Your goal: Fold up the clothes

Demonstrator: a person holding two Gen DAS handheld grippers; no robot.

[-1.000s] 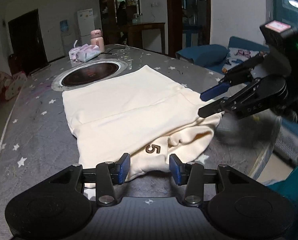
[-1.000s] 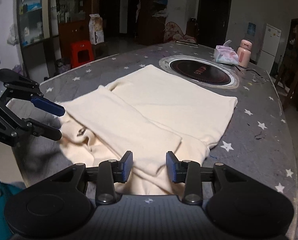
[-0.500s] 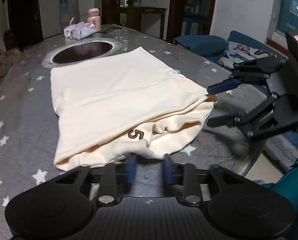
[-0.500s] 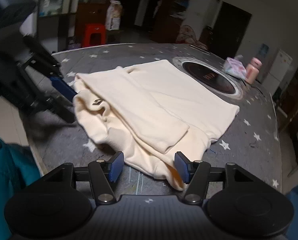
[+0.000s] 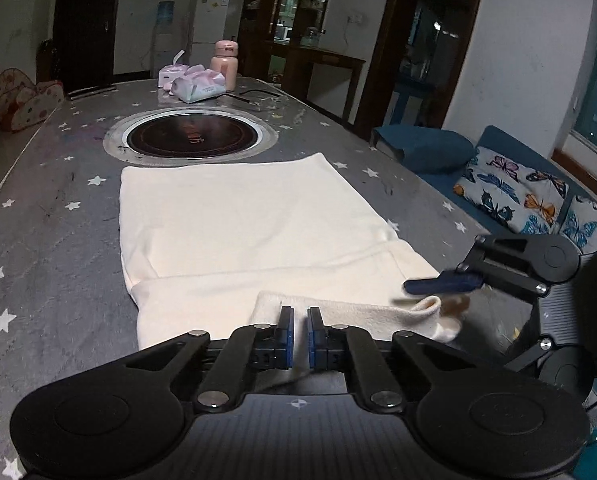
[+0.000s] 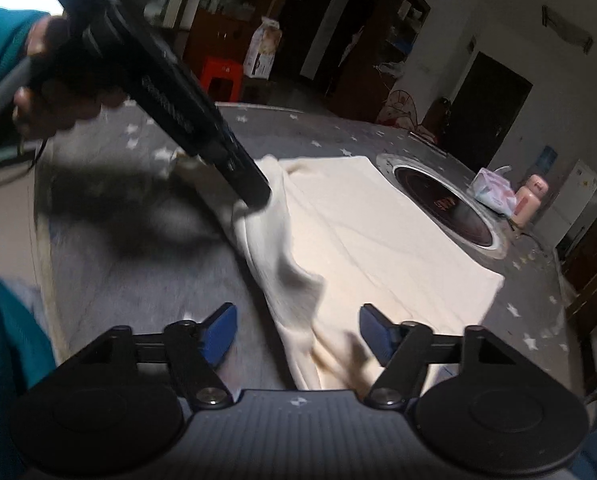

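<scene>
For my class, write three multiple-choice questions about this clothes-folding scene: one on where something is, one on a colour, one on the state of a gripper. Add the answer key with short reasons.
1. Where does the pink bottle stand?
A. Beyond the round cooktop, beside the tissue pack
B. On the garment
C. On the floor

2. What colour is the garment?
A. Dark blue
B. Cream
C. Red

3. How do the grippers stand?
A. Both open
B. Left gripper closed on the garment's near edge, right gripper open
C. Both closed on nothing

Answers: 1 A, the bottle sits at the table's far end behind the cooktop. 2 B, the cloth is pale cream. 3 B, the left pads pinch a fold of cloth, while the right pads sit wide apart.
</scene>
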